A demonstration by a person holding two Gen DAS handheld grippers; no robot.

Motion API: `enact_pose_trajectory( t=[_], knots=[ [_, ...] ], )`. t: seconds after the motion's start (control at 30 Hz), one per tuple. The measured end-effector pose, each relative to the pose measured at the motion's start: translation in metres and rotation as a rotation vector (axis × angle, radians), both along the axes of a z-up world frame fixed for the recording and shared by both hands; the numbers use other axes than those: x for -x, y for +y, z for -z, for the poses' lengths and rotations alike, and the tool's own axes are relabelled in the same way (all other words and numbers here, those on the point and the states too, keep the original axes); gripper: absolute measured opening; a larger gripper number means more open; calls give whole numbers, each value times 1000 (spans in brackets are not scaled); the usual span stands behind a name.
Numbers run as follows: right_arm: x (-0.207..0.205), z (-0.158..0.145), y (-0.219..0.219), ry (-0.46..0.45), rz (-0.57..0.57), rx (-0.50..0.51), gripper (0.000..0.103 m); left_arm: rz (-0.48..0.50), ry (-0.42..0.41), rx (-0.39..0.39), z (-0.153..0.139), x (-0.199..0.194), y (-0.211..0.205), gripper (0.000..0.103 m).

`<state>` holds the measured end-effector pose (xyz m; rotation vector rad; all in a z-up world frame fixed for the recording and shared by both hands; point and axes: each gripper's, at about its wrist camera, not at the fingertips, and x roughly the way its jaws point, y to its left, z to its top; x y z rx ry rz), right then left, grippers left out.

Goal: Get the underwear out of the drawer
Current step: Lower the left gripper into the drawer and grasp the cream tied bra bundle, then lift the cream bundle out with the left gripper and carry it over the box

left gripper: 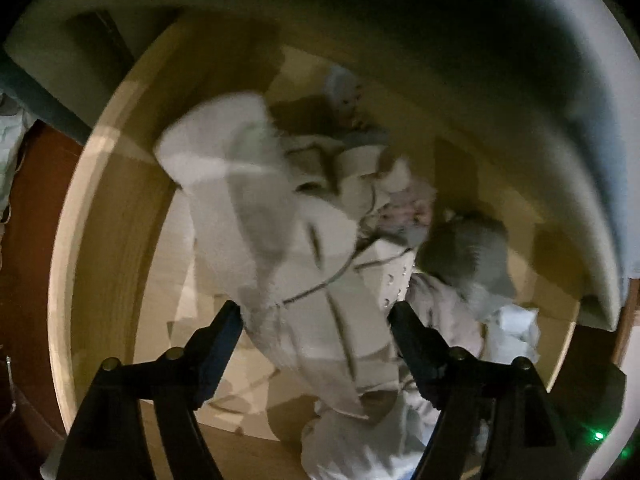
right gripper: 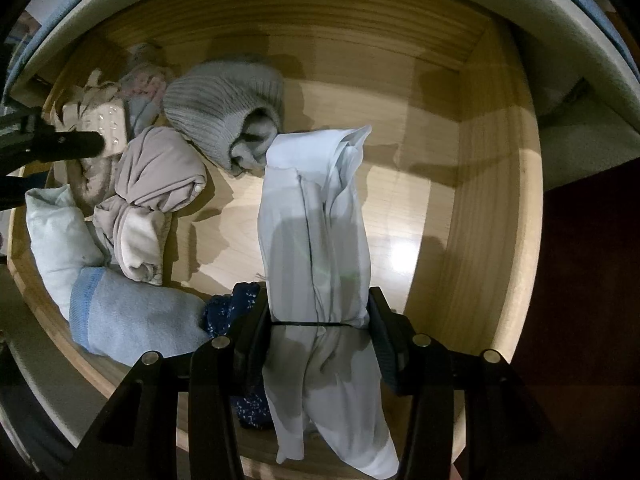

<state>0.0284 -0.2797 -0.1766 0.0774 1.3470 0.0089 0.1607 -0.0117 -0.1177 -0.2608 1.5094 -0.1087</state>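
Holding a pale blue-white garment (right gripper: 316, 248), our right tongs (right gripper: 318, 324) pinch it about midway, so one end hangs toward the camera and the other droops over the wooden drawer (right gripper: 492, 216) floor. We take this piece for the underwear the task names, though the folds hide its cut. It is clamped but, as far as we can judge, not yet clear of the drawer walls.

Our left tongs (left gripper: 316, 312) stand spread wide, pointing steeply down over the heap at the drawer's other end, with a cream padded garment (left gripper: 320, 304) directly beneath the gap. The picture is blurred, and the pads do not appear to press on the cloth.

Just behind the right tongs lie a dark blue patterned piece (right gripper: 230, 312) and a light blue knit roll (right gripper: 132, 316). Farther in sit a beige bundle (right gripper: 156, 176) and a grey ribbed knit (right gripper: 224, 108).

We judge the step in hand to be the lift-out. The next move calls for raising the right tongs straight up until the trailing end clears the rim. The left tongs would need to settle and close on a single piece, not on the whole tangle.
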Motion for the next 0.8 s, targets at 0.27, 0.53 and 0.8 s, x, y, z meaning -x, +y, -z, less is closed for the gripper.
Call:
enact_pose_trajectory(
  t=[0.27, 0.53, 0.8],
  knots=[
    [0, -2, 0, -2, 1, -4, 44, 36, -14, -54, 7, -1, -1, 70],
    [-1, -2, 0, -2, -1, -3, 44, 92, -13, -135, 1, 7, -11, 65],
    [-1, -2, 0, -3, -3, -3, 44, 144, 13, -144, -17, 9, -14, 64]
  ],
)
